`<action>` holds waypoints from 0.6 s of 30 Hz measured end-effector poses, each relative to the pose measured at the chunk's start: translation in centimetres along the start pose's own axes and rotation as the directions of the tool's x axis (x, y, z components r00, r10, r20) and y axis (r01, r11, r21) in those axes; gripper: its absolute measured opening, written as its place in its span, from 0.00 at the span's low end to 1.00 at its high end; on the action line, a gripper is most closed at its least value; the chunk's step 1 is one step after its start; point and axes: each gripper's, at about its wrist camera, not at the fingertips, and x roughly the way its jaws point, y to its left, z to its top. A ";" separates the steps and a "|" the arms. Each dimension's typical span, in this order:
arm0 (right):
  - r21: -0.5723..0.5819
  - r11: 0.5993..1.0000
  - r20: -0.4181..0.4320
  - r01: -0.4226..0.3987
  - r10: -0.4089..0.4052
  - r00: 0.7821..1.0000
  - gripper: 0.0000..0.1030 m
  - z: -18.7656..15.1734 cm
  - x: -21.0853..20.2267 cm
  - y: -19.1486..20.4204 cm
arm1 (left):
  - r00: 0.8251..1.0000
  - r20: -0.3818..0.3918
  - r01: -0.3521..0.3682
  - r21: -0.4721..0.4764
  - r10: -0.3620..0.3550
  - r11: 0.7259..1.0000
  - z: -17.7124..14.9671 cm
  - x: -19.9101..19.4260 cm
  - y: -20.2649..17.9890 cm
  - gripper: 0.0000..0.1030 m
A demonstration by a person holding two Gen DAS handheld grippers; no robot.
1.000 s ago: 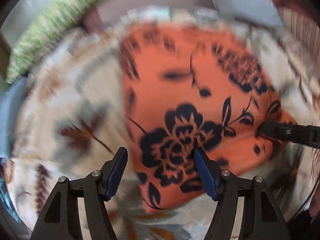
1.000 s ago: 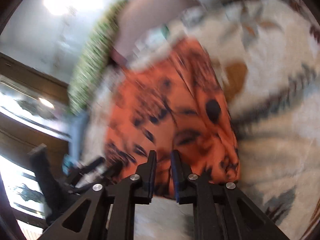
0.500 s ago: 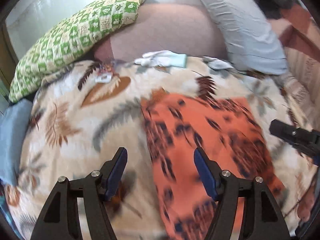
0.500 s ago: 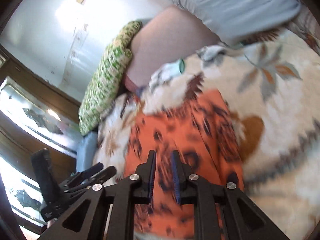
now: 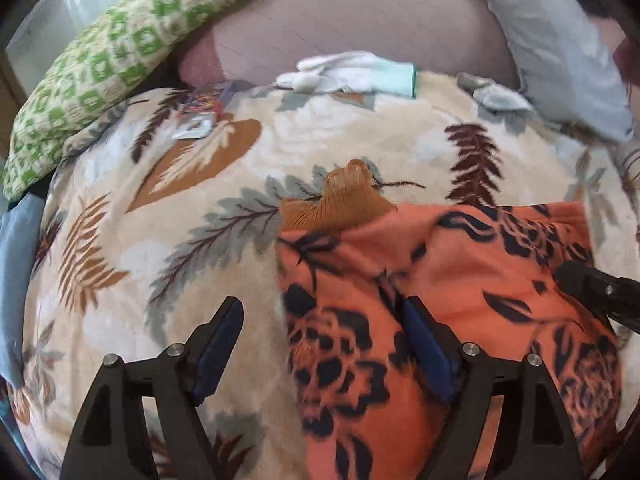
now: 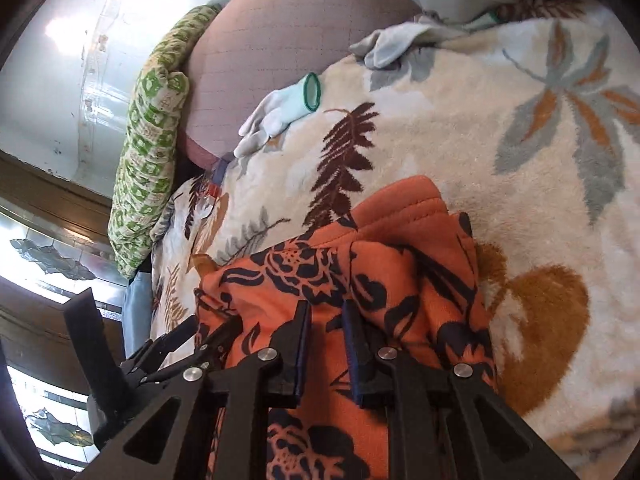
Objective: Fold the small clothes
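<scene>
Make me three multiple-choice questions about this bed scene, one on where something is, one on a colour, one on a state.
1. Where does the white glove lie?
A. far edge of the blanket, by the pink cushion
B. on the orange garment
C. in a tool

2. The garment's flower print is
A. green
B. dark
C. white

3. The left tool is
A. shut on the glove
B. out of view
C. open

Key: A, it borders the cushion; B, dark blooms on orange; C, its jaws, just opening, stand wide with the garment's edge between them.
</scene>
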 end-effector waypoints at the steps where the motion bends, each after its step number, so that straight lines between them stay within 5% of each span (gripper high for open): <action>1: -0.006 1.000 0.008 -0.004 0.004 1.000 0.18 -0.5 -0.9 0.4 | 1.000 0.017 -0.010 -0.008 0.010 1.000 -0.6 -1.1 0.4 0.80; 7: -0.086 0.996 0.004 0.016 -0.015 1.000 0.18 -5.4 -5.9 2.9 | 0.991 0.126 -0.048 0.023 0.045 0.999 -6.2 -6.3 -0.5 0.80; 11: -0.064 0.995 -0.037 0.082 -0.084 0.996 0.19 -8.8 -5.7 1.5 | 0.990 0.134 -0.062 0.074 0.052 0.995 -9.9 -7.0 -1.9 0.80; 14: -0.023 0.998 -0.086 0.063 -0.064 0.994 0.20 -10.9 -4.8 0.1 | 0.986 0.153 -0.088 0.118 0.069 0.989 -11.5 -6.3 -2.5 0.81; 18: -0.045 0.994 -0.058 0.100 -0.103 0.993 0.19 -11.8 -5.2 0.6 | 0.982 0.180 -0.083 0.161 0.053 0.984 -11.8 -7.1 -2.5 0.80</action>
